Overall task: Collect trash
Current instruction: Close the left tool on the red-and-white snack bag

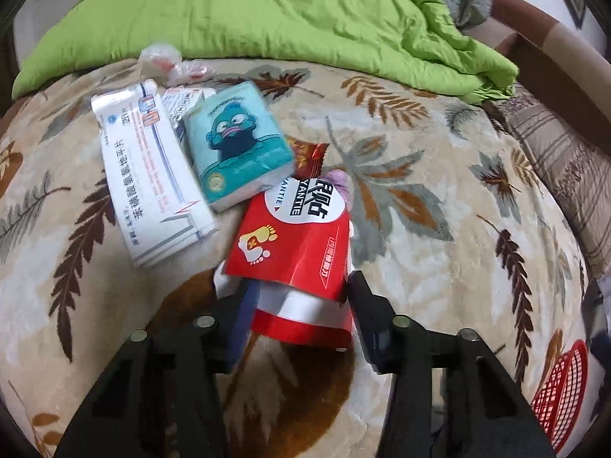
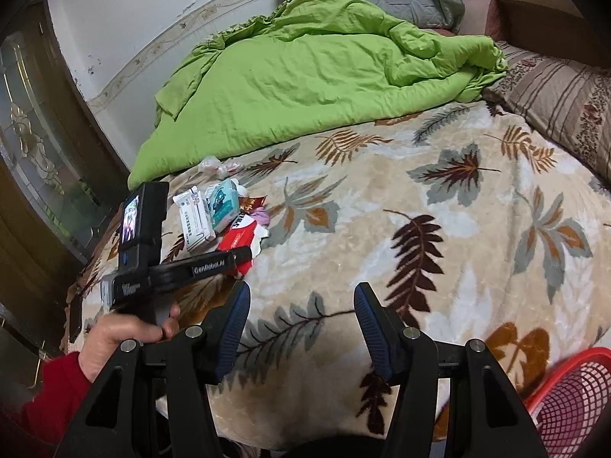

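Closing on the red packet (image 1: 294, 244), the left tool (image 1: 296, 297) has it between its pads; the right tool (image 2: 301, 320) hangs open, empty. White box (image 1: 152, 175), tissue pack (image 1: 236, 145) and wrappers remain on the bed; the red basket (image 2: 573, 393) waits nearby.

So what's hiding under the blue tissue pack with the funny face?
The tissue pack lies partly over a white medicine box and a smaller white box. Whatever else it covers is hidden.

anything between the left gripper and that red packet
Nothing visible. The red packet already sits between the fingers of the left hand-held gripper on the leaf-print blanket; the other trash lies beyond it.
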`<state>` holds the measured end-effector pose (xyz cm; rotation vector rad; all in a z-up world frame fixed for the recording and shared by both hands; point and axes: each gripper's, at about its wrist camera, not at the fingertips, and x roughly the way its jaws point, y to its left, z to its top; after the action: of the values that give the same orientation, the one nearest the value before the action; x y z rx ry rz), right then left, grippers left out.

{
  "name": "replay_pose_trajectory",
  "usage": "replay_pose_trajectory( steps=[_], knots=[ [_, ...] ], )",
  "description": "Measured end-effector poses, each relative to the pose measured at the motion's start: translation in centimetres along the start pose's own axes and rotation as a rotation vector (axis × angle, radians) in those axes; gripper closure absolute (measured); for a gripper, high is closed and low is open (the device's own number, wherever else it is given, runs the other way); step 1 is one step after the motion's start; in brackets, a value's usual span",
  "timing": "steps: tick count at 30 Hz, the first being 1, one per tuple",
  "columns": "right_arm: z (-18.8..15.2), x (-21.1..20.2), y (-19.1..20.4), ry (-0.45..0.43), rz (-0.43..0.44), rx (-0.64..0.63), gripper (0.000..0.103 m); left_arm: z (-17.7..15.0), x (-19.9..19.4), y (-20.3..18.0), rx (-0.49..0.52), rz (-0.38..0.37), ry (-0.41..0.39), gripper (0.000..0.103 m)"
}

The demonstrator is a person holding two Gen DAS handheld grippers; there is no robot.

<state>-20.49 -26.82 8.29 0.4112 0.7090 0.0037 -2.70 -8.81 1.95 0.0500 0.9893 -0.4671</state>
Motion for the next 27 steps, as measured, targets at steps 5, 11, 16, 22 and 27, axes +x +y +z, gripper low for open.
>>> replay_pose_trajectory(
  steps=[5, 11, 16, 22, 27],
  knots=[
    [1.1, 1.8, 0.4, 0.019, 0.012, 0.011, 0.042, -1.0, -2.3, 0.1, 0.006, -0.047, -0.032, 0.103],
    [3.0, 5.3, 1.5, 0.049, 0.026, 0.011, 0.042, -2.8, -6.0, 2.1, -0.017, -0.084, -0.078, 0.103],
    [4.0, 6.6, 1.7, 0.053, 0.034, 0.074, 0.042, -2.2, -5.6, 3.3, -0.057, -0.156, -0.071, 0.075],
    [3.2, 6.3, 1.5, 0.055, -0.013, 0.058, 0.042, 0.2, -3.5, 1.1, 0.0, -0.095, -0.104, 0.023],
    [2.5, 6.8, -0.1, 0.088, -0.038, 0.096, 0.042, 1.3, -0.2, -0.3, 0.057, -0.021, -0.047, 0.023]
  ],
)
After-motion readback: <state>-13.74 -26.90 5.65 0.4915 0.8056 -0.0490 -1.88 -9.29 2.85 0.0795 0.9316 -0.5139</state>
